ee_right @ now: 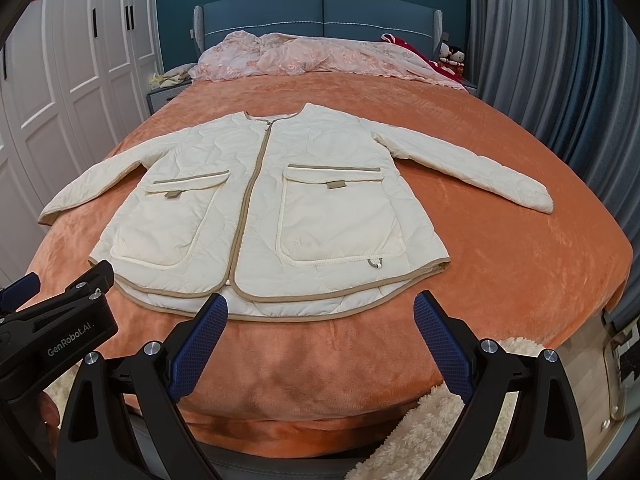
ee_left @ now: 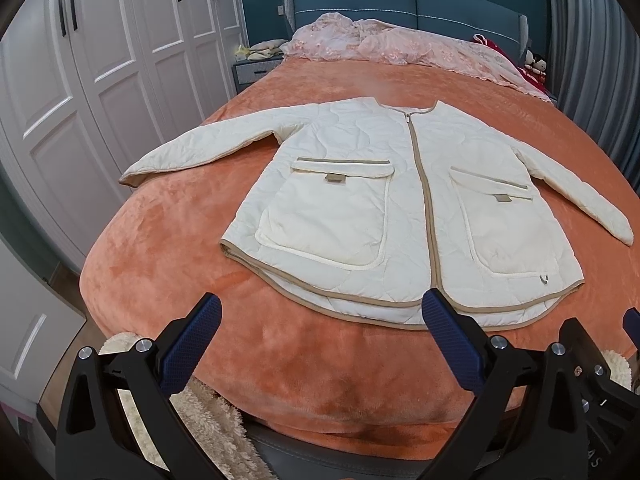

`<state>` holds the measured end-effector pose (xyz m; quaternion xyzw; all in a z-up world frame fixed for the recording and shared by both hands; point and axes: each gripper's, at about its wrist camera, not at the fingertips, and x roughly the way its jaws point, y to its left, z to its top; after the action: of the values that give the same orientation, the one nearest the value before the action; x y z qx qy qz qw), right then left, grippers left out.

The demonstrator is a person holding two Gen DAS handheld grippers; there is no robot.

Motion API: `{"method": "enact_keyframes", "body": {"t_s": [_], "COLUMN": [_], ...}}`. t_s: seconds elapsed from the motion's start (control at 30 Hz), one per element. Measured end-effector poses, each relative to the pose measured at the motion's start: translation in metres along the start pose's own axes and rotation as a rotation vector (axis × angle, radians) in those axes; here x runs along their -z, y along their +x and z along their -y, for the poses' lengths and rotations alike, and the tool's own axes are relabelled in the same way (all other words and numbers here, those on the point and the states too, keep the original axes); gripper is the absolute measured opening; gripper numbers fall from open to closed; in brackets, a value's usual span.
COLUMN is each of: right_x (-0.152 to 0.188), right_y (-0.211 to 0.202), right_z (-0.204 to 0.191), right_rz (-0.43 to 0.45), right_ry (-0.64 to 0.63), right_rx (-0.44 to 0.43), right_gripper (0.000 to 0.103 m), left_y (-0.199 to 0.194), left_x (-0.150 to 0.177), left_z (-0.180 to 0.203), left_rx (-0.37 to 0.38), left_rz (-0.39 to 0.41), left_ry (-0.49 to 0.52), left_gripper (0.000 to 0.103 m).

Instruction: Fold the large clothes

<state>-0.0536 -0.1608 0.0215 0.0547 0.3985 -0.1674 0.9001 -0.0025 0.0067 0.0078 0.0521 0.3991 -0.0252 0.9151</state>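
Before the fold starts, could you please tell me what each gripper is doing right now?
Left gripper: open, holding nothing, short of the jacket hem.
Right gripper: open, holding nothing, also short of the hem.

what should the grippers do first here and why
Probably reach the left gripper to the left sleeve cuff. The jacket lies flat and zipped on the bed, sleeves spread, and both the left and the right gripper are open, holding nothing.

Bare orange bed (ee_right: 520,264) cover lies open around the jacket (ee_right: 264,216) on the near side and beyond both sleeves. At the headboard end a heap of pink bedding (ee_right: 320,58) blocks passage. The left tongs (ee_right: 28,288) crowd the near-left hem, perhaps just touching it.
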Motion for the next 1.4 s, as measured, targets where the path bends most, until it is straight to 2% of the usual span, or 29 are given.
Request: {"method": "enact_keyframes", "body": {"t_s": [0.47,0.7,0.87,1.03,1.13,1.23,1.4], "right_x": [0.002,0.001,-0.004,-0.019,-0.033,-0.05,-0.077], "right_y": [0.013,0.017,0.028,0.053,0.074,0.096,0.143], "right_z": [-0.001,0.001,0.013,0.053,0.096,0.152,0.259], "right_rz": [-0.021,-0.027,-0.035,-0.04,-0.03,-0.009,0.013], "right_ry": [0.002,0.003,0.023,0.111,0.188,0.278,0.502], "right_rx": [-0.01,-0.014,-0.008,-0.009,0.018,0.049,0.061], "right_gripper": [0.092,0.092,0.092,0.092,0.092,0.092,0.092], "left_y": [0.009,0.013,0.021,0.035,0.046,0.063,0.093], "left_x": [0.001,0.001,-0.002,-0.009,-0.017,-0.027,-0.044], "left_z": [0.002,0.004,0.003,0.001,0.005,0.013,0.019], "left_rx": [-0.012,0.012,0.009,0.006,-0.022,-0.055,-0.048], "left_rz": [0.007,0.015,0.028,0.025,0.015,-0.014,-0.039], "left_ry": [0.008,0.01,-0.012,-0.055,-0.022,0.058,0.068], "left_gripper": [0.097,0.096,0.096,0.096,0.096,0.097,0.097]}}
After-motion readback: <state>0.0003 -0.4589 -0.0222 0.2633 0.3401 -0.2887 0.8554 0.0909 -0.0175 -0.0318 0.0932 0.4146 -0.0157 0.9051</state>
